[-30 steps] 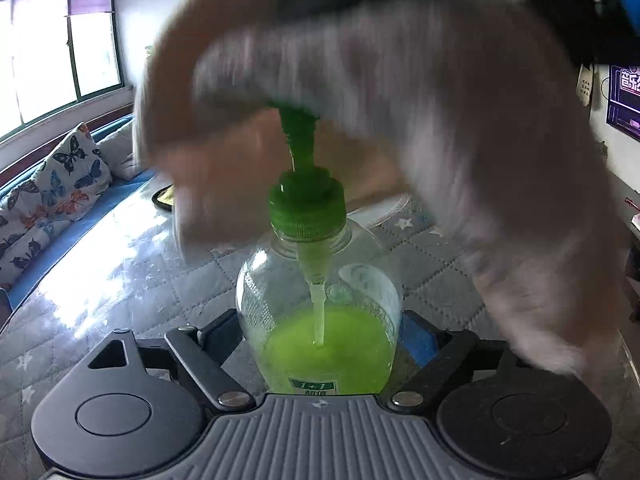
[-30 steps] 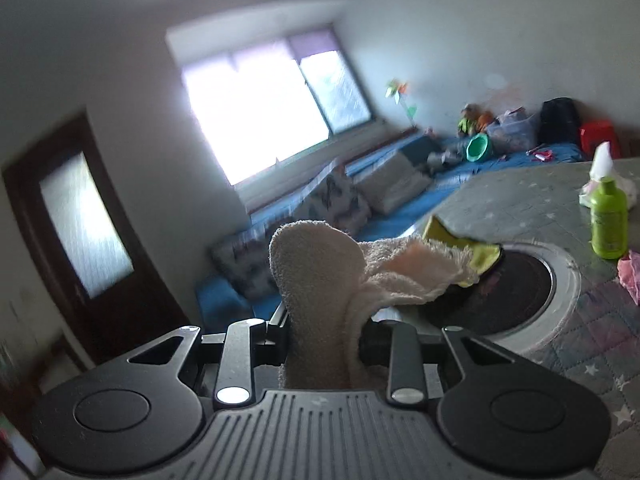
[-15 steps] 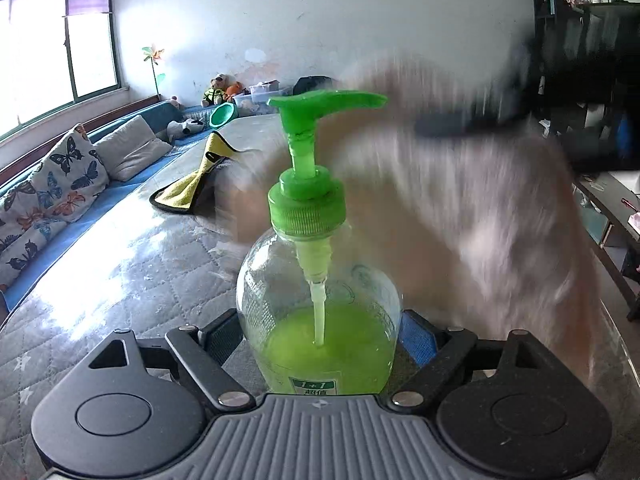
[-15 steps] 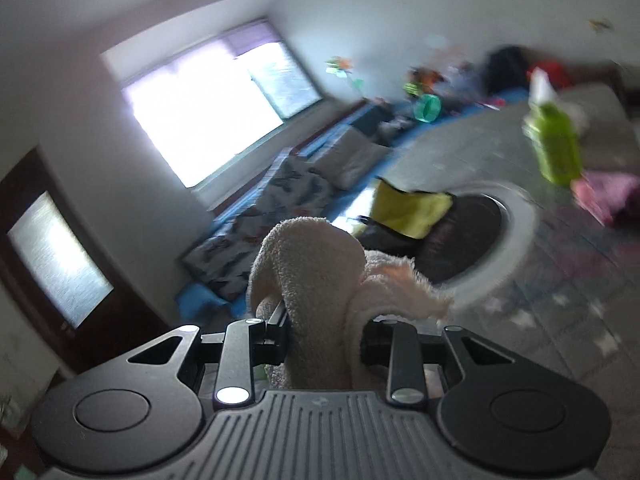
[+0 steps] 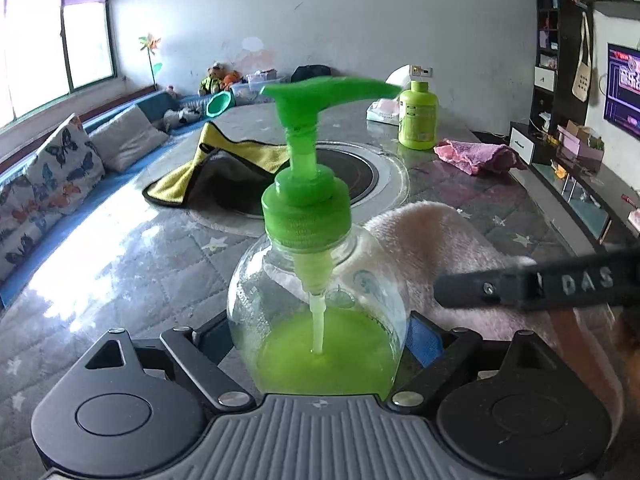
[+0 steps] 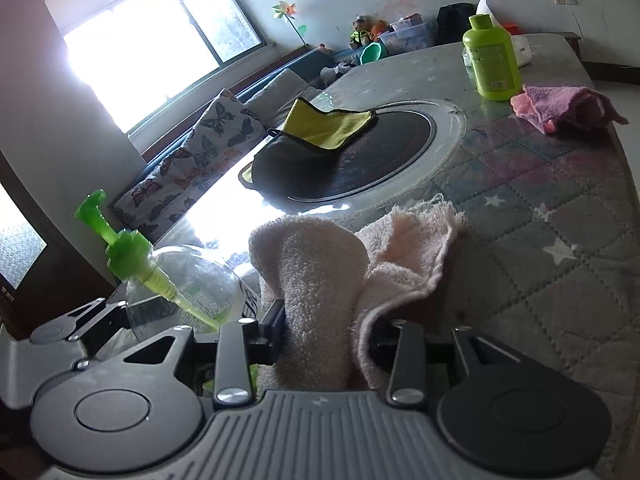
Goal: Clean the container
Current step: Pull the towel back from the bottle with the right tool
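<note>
A clear pump bottle [image 5: 272, 280] with green liquid and a green pump head [image 5: 320, 92] stands upright between the fingers of my left gripper [image 5: 318, 336]. Its jaws are opening, but the pads still touch the bottle's sides. A pale pink towel [image 5: 420, 240] lies on the quilted table [image 5: 120, 280] just right of the bottle, touching its far side. My right gripper [image 6: 328, 336] is around the bunched towel [image 6: 312, 280]; its jaws are opening with the towel between them. The bottle [image 6: 184, 276] stands to its left. One right finger [image 5: 540, 284] crosses over the towel.
A yellow-and-grey cloth [image 5: 224, 164] lies partly over a black round hob [image 5: 352, 172] in the table's middle. Behind it stand a lime bottle [image 5: 418, 120], a tissue pack [image 5: 382, 110] and a pink cloth [image 5: 476, 156]. The table edge [image 5: 560, 216] runs along the right.
The right gripper came down with the towel from over the pump head to the table on the bottle's right, uncovering the pump. The left gripper and bottle kept still.
</note>
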A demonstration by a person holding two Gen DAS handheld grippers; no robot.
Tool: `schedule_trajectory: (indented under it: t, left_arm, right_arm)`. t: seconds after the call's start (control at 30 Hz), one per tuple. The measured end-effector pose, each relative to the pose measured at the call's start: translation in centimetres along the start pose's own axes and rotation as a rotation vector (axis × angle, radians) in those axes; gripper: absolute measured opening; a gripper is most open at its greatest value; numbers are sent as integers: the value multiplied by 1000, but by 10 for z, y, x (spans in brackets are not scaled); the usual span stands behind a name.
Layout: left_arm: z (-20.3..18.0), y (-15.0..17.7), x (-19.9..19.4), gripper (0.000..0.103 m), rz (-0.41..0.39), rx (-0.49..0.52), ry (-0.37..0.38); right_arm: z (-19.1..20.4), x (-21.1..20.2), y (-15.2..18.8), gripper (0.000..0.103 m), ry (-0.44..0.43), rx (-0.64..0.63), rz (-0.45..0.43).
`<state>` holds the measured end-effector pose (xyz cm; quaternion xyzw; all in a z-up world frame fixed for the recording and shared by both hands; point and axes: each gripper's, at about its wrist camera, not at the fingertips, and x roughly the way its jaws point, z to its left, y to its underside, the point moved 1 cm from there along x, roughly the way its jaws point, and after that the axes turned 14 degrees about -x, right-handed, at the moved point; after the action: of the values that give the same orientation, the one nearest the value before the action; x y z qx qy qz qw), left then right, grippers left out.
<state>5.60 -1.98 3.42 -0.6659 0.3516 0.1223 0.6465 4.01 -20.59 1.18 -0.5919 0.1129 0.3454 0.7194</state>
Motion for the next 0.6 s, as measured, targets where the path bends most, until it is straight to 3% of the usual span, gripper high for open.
schedule_trajectory:
  t: [0.3,0.6]
  left_arm:
    - [6,-4,8,87,18,-14,21]
    - [14,-10,3,87,5,-55,18]
  right_arm:
    - [1,-3,5,48,-2,-28,-2]
    - [-4,-7,11,49,-24,-49,-17]
